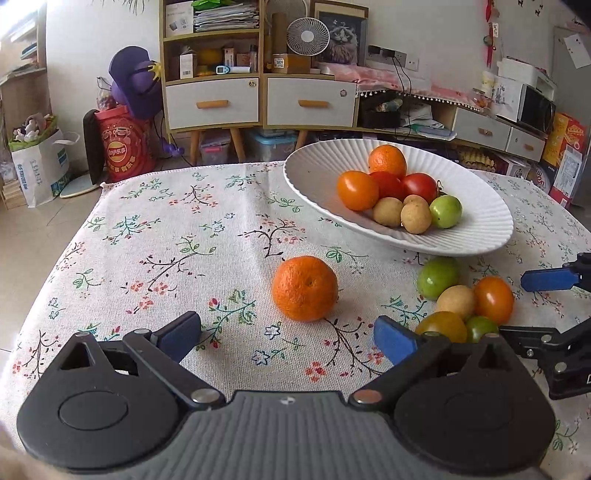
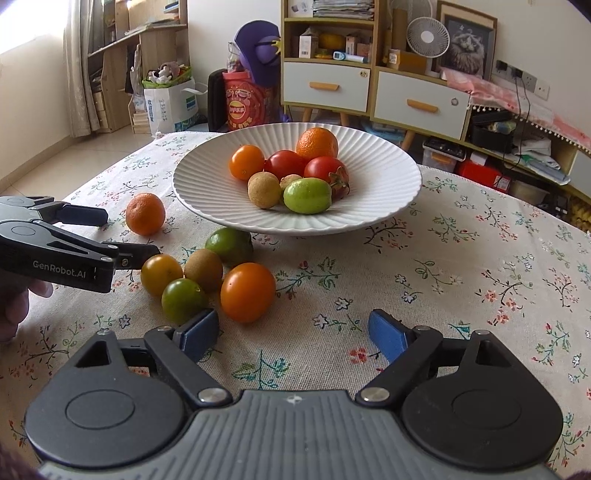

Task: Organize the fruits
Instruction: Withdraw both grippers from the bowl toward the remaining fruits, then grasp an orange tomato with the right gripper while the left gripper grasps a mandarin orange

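Observation:
A white ribbed plate (image 1: 317,173) (image 2: 384,206) holds several fruits: a tangerine, tomatoes, longans and a green fruit. On the flowered cloth a loose tangerine (image 1: 305,288) (image 2: 145,213) lies just ahead of my open, empty left gripper (image 1: 290,338), between its fingers' line. My left gripper also shows in the right wrist view (image 2: 122,234). A cluster of loose fruits lies to its right: an orange tomato (image 1: 493,299) (image 2: 248,291), a longan (image 1: 456,301) (image 2: 203,269), green fruits (image 1: 437,277) (image 2: 229,244) and small tomatoes (image 2: 161,274). My right gripper (image 2: 293,334) is open and empty, just behind the orange tomato.
The table (image 2: 480,266) is covered with a flowered cloth. Behind it stand a shelf unit with drawers (image 1: 258,99), a fan (image 1: 307,36), a red snack bag (image 1: 123,147) and a low cabinet with a microwave (image 1: 535,107).

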The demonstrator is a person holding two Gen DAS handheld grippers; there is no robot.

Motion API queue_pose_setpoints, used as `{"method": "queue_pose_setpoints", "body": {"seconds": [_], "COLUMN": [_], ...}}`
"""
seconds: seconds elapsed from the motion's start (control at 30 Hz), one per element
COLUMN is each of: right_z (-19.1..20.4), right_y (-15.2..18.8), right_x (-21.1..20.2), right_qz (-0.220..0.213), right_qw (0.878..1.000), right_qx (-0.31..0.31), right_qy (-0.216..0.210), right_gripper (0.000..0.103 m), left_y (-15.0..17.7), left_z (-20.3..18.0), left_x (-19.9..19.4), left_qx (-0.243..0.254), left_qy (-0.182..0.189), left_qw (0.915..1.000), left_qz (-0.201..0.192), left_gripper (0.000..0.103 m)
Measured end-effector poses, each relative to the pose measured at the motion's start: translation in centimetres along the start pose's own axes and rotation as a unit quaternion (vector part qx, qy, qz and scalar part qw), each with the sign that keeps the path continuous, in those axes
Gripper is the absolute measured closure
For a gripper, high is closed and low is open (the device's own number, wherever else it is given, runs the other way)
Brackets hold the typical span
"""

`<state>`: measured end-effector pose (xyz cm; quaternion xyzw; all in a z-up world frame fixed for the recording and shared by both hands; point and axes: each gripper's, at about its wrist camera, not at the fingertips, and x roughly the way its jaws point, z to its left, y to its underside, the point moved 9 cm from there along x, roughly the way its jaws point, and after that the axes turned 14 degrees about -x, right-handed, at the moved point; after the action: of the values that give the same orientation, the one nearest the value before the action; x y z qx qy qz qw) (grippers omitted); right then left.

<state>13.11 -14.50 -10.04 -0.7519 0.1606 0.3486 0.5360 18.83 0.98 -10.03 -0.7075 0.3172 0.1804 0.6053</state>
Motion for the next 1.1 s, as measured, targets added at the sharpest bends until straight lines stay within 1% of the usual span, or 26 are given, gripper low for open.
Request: {"method": "queue_pose_setpoints", "body": {"seconds": [0.07,0.2,0.27,0.33,0.43,0.5,0.53,0.6,0.63,0.7,0.8,0.87,1.1], "right_z": [0.0,0.3,0.4,0.4,0.6,0.8,0.9,1.0,1.1,1.3,1.6,1.7,1.7], "right_y": [-0.1,-0.4,-0.5,-0.6,-0.7,-0.9,-0.9,-1.0,-1.0,-1.1,-1.2,-1.2,-1.2], "right_x": [0.0,-0.1,-0.1,-0.2,-0.3,-0.4,-0.4,-0.5,-0.5,-0.5,-0.6,-0.7,-0.7], "right_qz": [-0.002,-0.004,-0.005,-0.006,-0.007,-0.008,-0.008,-0.009,-0.009,-0.009,-0.010,-0.010,-0.010], "right_qw": [1.000,1.000,1.000,1.000,1.000,1.000,0.999,0.999,0.999,0.999,0.999,0.999,0.999], "right_qx": [-0.001,-0.009,-0.015,-0.017,-0.024,-0.030,-0.032,-0.035,-0.036,-0.038,-0.040,-0.041,-0.039], "right_qy": [0.001,0.001,0.001,0.001,0.001,-0.002,-0.004,-0.008,-0.011,-0.016,-0.022,-0.024,-0.027], "right_gripper": [0.021,0.028,0.031,0.035,0.042,0.048,0.050,0.057,0.059,0.066,0.072,0.074,0.075], "left_y": [-0.2,-0.6,-0.8,-0.9,-1.1,-1.3,-1.4,-1.5,-1.6,-1.6,-1.5,-1.5,-1.6], "left_z": [-0.2,-0.3,-0.3,-0.3,-0.3,-0.3,-0.3,-0.3,-0.3,-0.4,-0.6,-0.6,-0.6], "left_x": [0.1,0.1,0.1,0.1,0.1,0.1,0.1,0.1,0.1,0.1,0.1,0.0,0.1], "left_qx": [-0.003,-0.009,-0.011,-0.012,-0.017,-0.021,-0.023,-0.027,-0.028,-0.027,-0.026,-0.025,-0.023], "left_qy": [-0.001,-0.003,-0.002,-0.001,0.002,0.006,0.007,0.010,0.012,0.015,0.020,0.021,0.020], "left_qw": [1.0000,0.9999,0.9999,0.9999,0.9999,0.9998,0.9997,0.9996,0.9995,0.9995,0.9994,0.9994,0.9995], "left_qz": [-0.001,-0.005,-0.005,-0.004,-0.002,0.001,0.002,0.003,0.003,0.005,0.007,0.008,0.008], "left_gripper": [0.012,0.027,0.031,0.037,0.045,0.052,0.056,0.061,0.063,0.066,0.071,0.073,0.074]}}
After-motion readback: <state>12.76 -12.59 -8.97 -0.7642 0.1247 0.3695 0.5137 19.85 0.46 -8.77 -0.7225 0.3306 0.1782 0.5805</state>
